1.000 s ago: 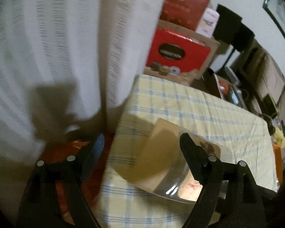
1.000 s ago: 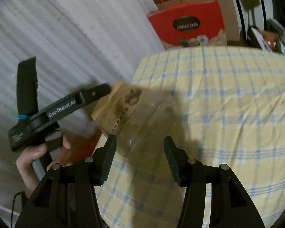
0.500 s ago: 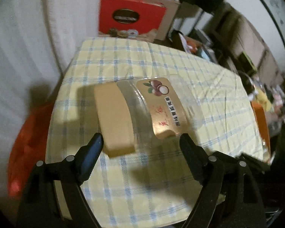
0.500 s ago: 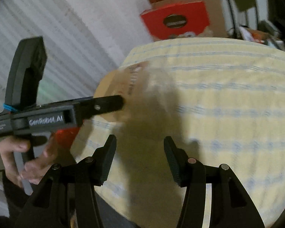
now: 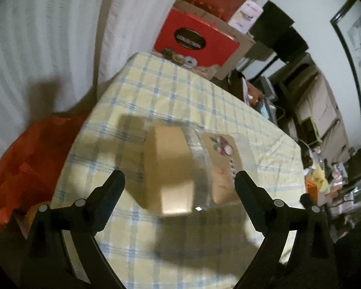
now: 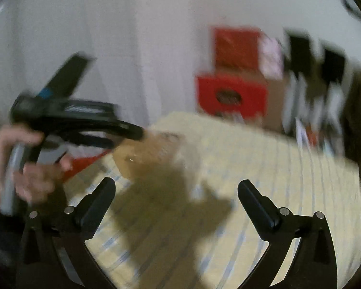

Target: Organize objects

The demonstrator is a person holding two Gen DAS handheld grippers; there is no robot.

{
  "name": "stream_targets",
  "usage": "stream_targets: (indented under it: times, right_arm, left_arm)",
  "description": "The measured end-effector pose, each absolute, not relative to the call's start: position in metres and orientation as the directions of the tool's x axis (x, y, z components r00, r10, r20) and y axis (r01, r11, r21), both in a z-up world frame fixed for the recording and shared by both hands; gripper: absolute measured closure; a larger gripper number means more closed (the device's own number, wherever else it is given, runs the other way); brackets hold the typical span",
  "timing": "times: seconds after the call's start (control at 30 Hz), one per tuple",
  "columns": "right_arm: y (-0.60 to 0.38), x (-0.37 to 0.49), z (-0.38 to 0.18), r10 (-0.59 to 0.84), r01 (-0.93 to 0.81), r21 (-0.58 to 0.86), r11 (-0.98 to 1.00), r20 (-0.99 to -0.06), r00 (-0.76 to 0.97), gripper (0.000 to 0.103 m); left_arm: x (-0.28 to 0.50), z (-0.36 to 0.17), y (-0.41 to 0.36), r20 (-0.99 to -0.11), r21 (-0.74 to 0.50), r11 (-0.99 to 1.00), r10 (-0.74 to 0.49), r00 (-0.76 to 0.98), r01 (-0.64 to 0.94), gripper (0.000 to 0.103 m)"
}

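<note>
The clear plastic jar [image 5: 192, 163] lies on its side on the checked yellow tablecloth [image 5: 204, 96], just ahead of the left gripper [image 5: 180, 183] and between the lines of its two fingers, tan lid [image 5: 167, 166] toward the camera, fruit-printed label [image 5: 225, 161] on the upper right. A second ago the right-hand finger stood against the jar's wall; now neither pad touches it, and the jaws are opening with the jar lying free in front of the gap. The right gripper [image 6: 175, 197] has gone from about half shut to fully spread and is opening too, with only cloth and shadow between its fingers; its view is heavily blurred. From there the jar [image 6: 154, 149] sits well ahead and to the left, with the left gripper's tip over it and the person's hand [image 6: 24, 168] on the handle. Judgement: the jar has just been let go and set down near the table's corner, so this placement looks finished and both tools are free for the next item. Contents: the jar's body looks transparent and empty, though blur and glare leave that uncertain. Beyond the far table edge a brown carton [image 5: 231, 55] holds a red gift box [image 5: 195, 41], with more red packaging stacked above.
</note>
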State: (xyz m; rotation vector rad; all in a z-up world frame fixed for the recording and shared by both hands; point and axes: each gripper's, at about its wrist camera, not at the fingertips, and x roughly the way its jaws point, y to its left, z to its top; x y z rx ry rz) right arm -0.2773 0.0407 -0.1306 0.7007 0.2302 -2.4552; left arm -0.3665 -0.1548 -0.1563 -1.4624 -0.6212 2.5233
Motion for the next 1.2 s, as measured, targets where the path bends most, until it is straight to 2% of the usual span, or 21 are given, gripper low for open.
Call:
stream_targets:
  times: [0.07, 0.13, 0.23, 0.33, 0.4, 0.57, 0.8, 1.1, 1.2]
  right_arm:
    - [0.027, -0.279, -0.137, -0.459, 0.583, -0.093, -0.807, -0.521, -0.72, 0.001]
    - [0.017, -0.289, -0.144, -0.393, 0.539, -0.122, -0.834, -0.555, -0.733, 0.001]
    - [0.017, -0.293, -0.156, -0.358, 0.494, -0.067, -0.867, -0.606, -0.71, 0.001]
    - [0.031, -0.293, -0.159, -0.34, 0.411, 0.004, -0.912, -0.571, -0.747, 0.001]
    - [0.038, -0.303, -0.16, -0.289, 0.32, 0.055, -0.946, -0.594, -0.751, 0.001]
    - [0.044, -0.305, -0.152, -0.107, 0.165, -0.032, -0.986, -0.638, -0.763, 0.001]
    - [0.07, -0.289, -0.112, 0.081, -0.054, -0.063, -0.997, -0.604, -0.793, 0.001]
    - [0.071, -0.236, -0.048, 0.091, -0.079, -0.044, -0.996, -0.485, -0.87, 0.001]
    - [0.066, -0.222, -0.026, 0.168, -0.157, -0.063, -0.986, -0.468, -0.867, 0.001]
  left_arm:
    - [-0.365, -0.157, -0.16, -0.774, -0.445, -0.893, 0.344, -0.532, 0.071, 0.01]
    - [-0.364, -0.159, -0.165, -0.761, -0.466, -0.881, 0.356, -0.543, 0.075, 0.007]
    - [-0.364, -0.16, -0.169, -0.748, -0.482, -0.873, 0.372, -0.55, 0.065, 0.006]
    - [-0.366, -0.161, -0.165, -0.756, -0.463, -0.885, 0.363, -0.545, 0.052, 0.005]
    - [-0.366, -0.162, -0.162, -0.764, -0.446, -0.893, 0.347, -0.544, 0.056, 0.005]
    - [-0.359, -0.155, -0.154, -0.76, -0.433, -0.9, 0.329, -0.56, 0.058, 0.005]
    - [-0.345, -0.139, -0.146, -0.75, -0.44, -0.896, 0.333, -0.571, 0.056, 0.005]
    - [-0.316, -0.107, -0.144, -0.726, -0.452, -0.891, 0.342, -0.597, 0.038, 0.005]
    - [-0.303, -0.092, -0.141, -0.71, -0.443, -0.896, 0.335, -0.62, 0.022, 0.005]
